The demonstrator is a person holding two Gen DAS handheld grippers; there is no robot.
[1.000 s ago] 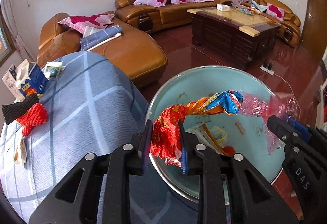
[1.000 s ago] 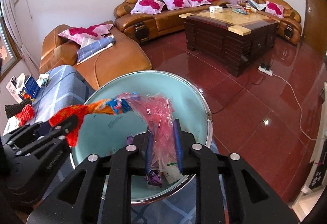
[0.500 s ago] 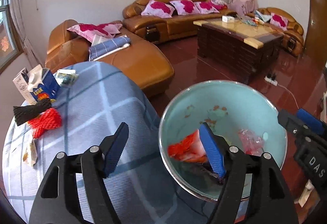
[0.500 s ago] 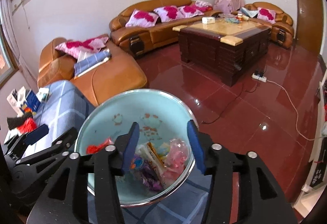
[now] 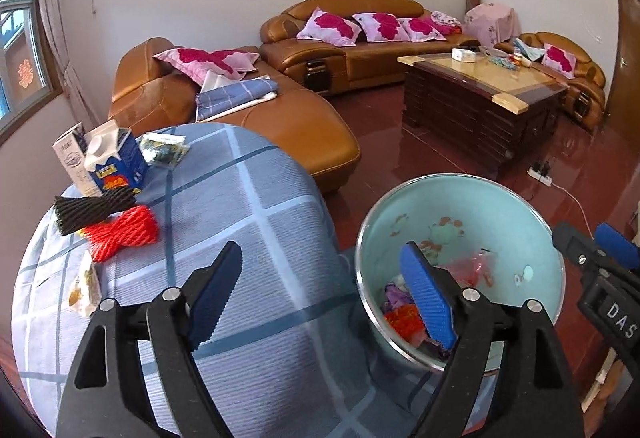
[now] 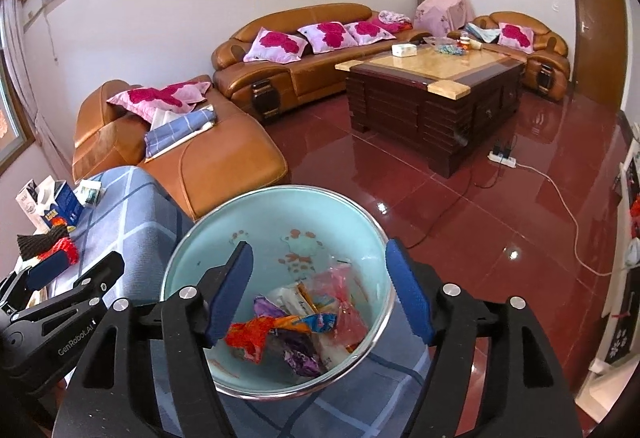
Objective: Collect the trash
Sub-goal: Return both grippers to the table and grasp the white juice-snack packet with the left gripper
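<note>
A pale green basin [image 6: 280, 210] stands at the right edge of a table with a blue checked cloth [image 5: 224, 222]. Crumpled wrappers [image 6: 288, 330], red, orange, blue, purple and pink, lie loose in its bottom. My right gripper [image 6: 320, 290] hovers above the basin, jaws opening, nothing between them. My left gripper [image 5: 320, 294] straddles the basin's left rim [image 5: 360, 270], jaws opening and empty too. More trash lies at the table's far left: a red foam net [image 5: 120, 234], a black foam net [image 5: 92, 208], a blue carton [image 5: 116, 162], a white box [image 5: 70, 158] and a small wrapper [image 5: 86, 284].
A foil packet [image 5: 164, 150] lies behind the carton. Beyond the table stand brown leather sofas [image 5: 240, 110] with pink cushions and a dark wooden coffee table [image 6: 436, 98]. A power strip with a white cable [image 6: 504, 158] lies on the glossy red floor.
Both grippers were shut on one long twisted wrapper held over the basin. They opened and the wrapper fell into the basin. Both have risen, and the left has drawn back toward the table.
</note>
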